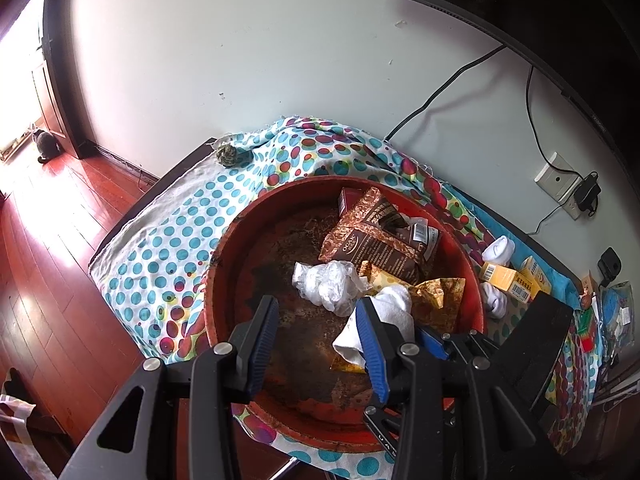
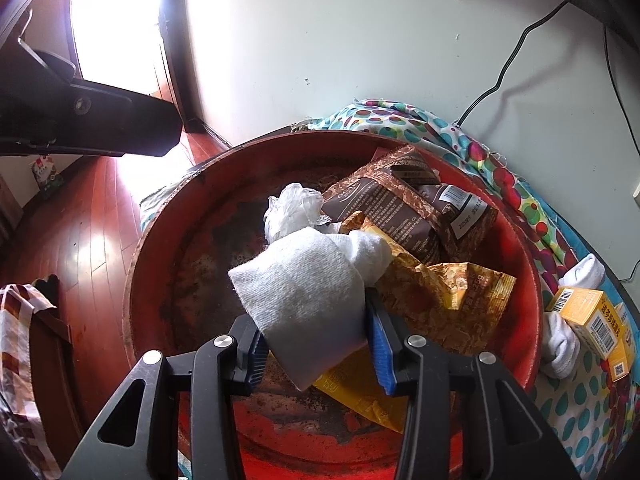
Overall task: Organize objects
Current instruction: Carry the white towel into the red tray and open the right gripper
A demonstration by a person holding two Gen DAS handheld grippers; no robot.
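**White Sock Held Over the Red Basin**

Blue-padded fingers of the right gripper [image 2: 316,344] were closed on a white sock [image 2: 304,300], which bulged between them and hung above the inside of a large red basin [image 2: 160,240]. From the left wrist view the same sock [image 1: 390,316] showed just beyond the left gripper's right-hand finger. The left gripper [image 1: 320,344] hovered over the near part of the basin with its fingers spread wide and nothing between them.

Inside the basin [image 1: 224,264], whose floor was worn and rust-stained, lay a crumpled clear plastic bag [image 1: 330,284], a brown snack bag [image 1: 372,236] leaning against the far wall, and a yellow-brown wrapper [image 1: 436,300] under the sock. A small red box [image 1: 348,200] stood behind the brown bag, against the basin's far wall.

The basin sat on a polka-dot cloth [image 1: 160,264] that covered the tabletop. To its right, outside the rim, two more white socks [image 2: 582,272] [image 2: 560,344] lay on the cloth beside yellow boxes [image 2: 588,320]. A small greenish ball [image 1: 230,155] rested at the cloth's far left corner. Black cables [image 1: 440,92] ran down the white wall to a socket [image 1: 556,180], and red wooden flooring [image 1: 48,260] stretched away on the left.
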